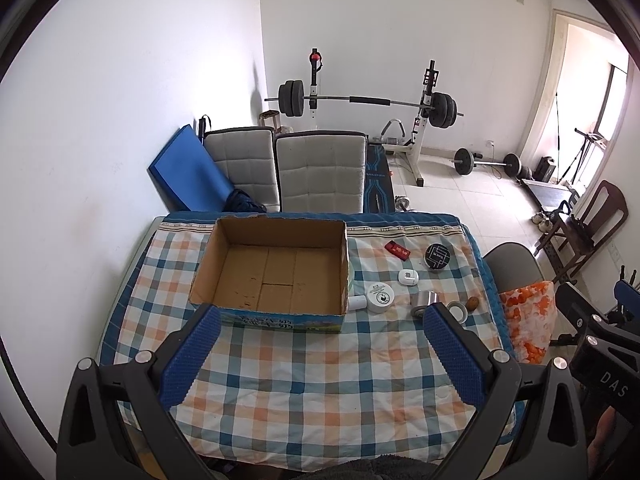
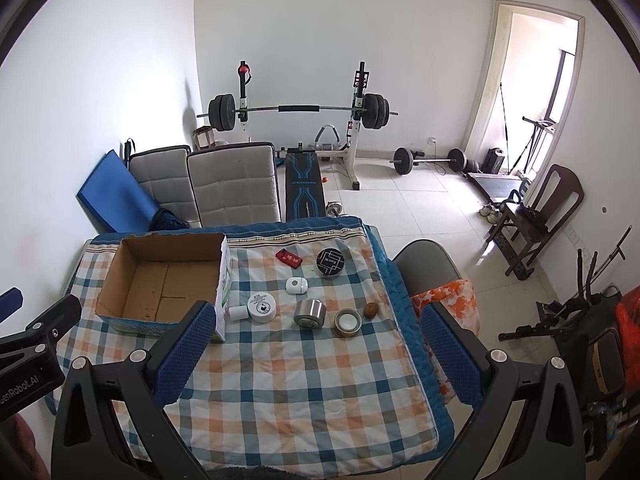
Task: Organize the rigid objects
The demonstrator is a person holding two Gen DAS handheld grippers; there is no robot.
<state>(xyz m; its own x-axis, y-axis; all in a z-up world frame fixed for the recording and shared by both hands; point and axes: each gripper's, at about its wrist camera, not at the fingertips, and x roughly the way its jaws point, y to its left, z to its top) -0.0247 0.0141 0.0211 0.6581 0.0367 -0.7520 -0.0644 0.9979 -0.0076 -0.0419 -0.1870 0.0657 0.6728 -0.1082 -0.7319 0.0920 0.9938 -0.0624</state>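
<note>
An empty open cardboard box (image 1: pixel 272 268) (image 2: pixel 164 284) stands on the checked tablecloth (image 1: pixel 312 364) (image 2: pixel 288 364). To its right lie a red flat case (image 2: pixel 289 258), a black round tin (image 2: pixel 330 262), a small white case (image 2: pixel 296 284), a white round jar (image 2: pixel 262 307) with a small white cylinder (image 2: pixel 239 313) beside it, a silver metal cup (image 2: pixel 309 312), a tape roll (image 2: pixel 348 321) and a brown nut-like object (image 2: pixel 371 310). My left gripper (image 1: pixel 320 320) is open and empty above the near table, in front of the box. My right gripper (image 2: pixel 316 320) is open and empty, held short of the objects.
Two grey padded chairs (image 1: pixel 320 172) stand behind the table, a grey chair (image 2: pixel 424 268) with an orange-white bag (image 2: pixel 452 304) at its right. A blue mat (image 1: pixel 188 172) leans on the left wall. A barbell rack (image 2: pixel 300 120) and weights fill the far room.
</note>
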